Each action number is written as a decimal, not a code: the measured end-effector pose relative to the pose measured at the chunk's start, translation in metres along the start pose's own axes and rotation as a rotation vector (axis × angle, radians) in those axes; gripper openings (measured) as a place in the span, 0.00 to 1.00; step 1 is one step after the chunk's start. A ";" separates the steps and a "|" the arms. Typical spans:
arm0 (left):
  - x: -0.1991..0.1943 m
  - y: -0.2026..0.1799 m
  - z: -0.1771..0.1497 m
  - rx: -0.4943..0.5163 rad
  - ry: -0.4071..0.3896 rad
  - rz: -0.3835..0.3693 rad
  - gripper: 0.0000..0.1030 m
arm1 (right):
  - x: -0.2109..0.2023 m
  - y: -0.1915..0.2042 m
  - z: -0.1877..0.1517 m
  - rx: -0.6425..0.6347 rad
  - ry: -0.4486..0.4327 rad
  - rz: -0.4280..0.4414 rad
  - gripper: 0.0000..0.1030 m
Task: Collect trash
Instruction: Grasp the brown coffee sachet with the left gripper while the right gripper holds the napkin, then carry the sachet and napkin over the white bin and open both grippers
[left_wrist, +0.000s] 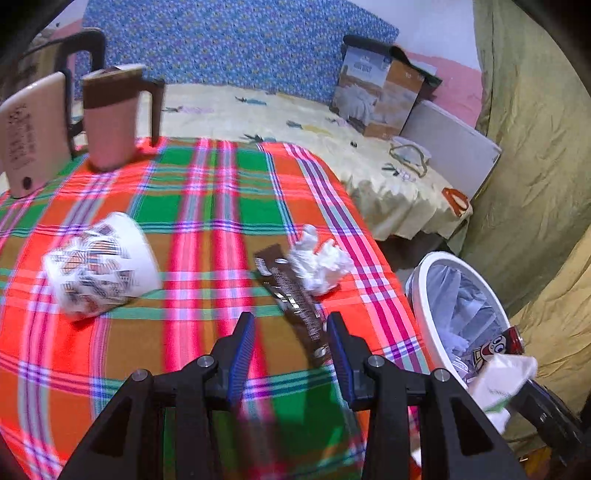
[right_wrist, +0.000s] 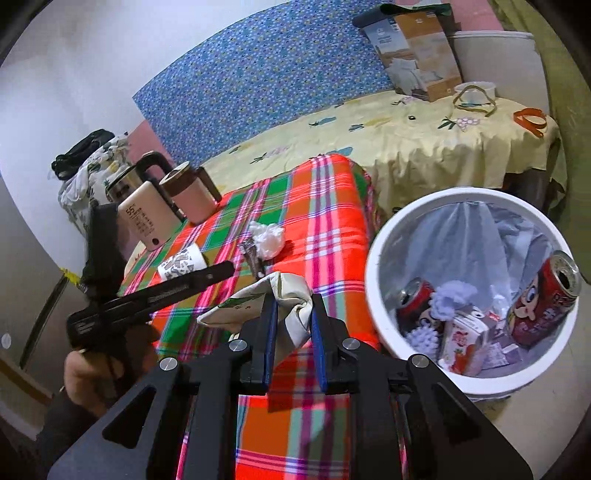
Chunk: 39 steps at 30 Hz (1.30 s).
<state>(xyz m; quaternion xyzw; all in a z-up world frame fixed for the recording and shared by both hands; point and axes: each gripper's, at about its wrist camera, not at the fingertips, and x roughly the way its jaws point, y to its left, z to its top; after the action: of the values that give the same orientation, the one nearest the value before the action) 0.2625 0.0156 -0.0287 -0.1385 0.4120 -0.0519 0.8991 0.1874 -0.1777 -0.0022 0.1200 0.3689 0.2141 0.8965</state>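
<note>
On the plaid tablecloth (left_wrist: 207, 192) lie a brown wrapper (left_wrist: 291, 299), a crumpled white tissue (left_wrist: 319, 264) and a patterned paper cup (left_wrist: 99, 266) on its side. My left gripper (left_wrist: 291, 325) is open, low over the table, its jaws around the wrapper's near end. My right gripper (right_wrist: 293, 306) is shut on a crumpled white carton (right_wrist: 280, 302), held above the table's edge left of the white trash bin (right_wrist: 376, 258). The bin holds cans and cartons. The carton also shows in the left wrist view (left_wrist: 498, 380), over the bin (left_wrist: 421, 306).
A pink mug (left_wrist: 110, 118) and a pink kettle (left_wrist: 29, 133) stand at the table's far left. Behind is a bed with a yellow sheet (left_wrist: 280, 122), a box (left_wrist: 376, 96) and a white board. A green curtain (left_wrist: 535, 147) hangs on the right.
</note>
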 end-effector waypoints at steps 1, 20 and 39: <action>0.004 -0.003 0.000 0.001 0.006 0.005 0.39 | -0.002 -0.003 0.000 0.003 -0.001 -0.002 0.19; -0.018 -0.015 -0.036 0.077 -0.013 0.071 0.20 | -0.016 -0.013 -0.006 0.024 -0.029 -0.028 0.19; -0.108 -0.049 -0.076 0.140 -0.105 0.018 0.20 | -0.042 -0.004 -0.012 -0.001 -0.070 -0.047 0.19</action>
<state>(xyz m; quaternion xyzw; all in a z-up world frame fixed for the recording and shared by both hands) 0.1351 -0.0244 0.0165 -0.0739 0.3609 -0.0651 0.9274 0.1528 -0.1999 0.0134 0.1181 0.3400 0.1887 0.9137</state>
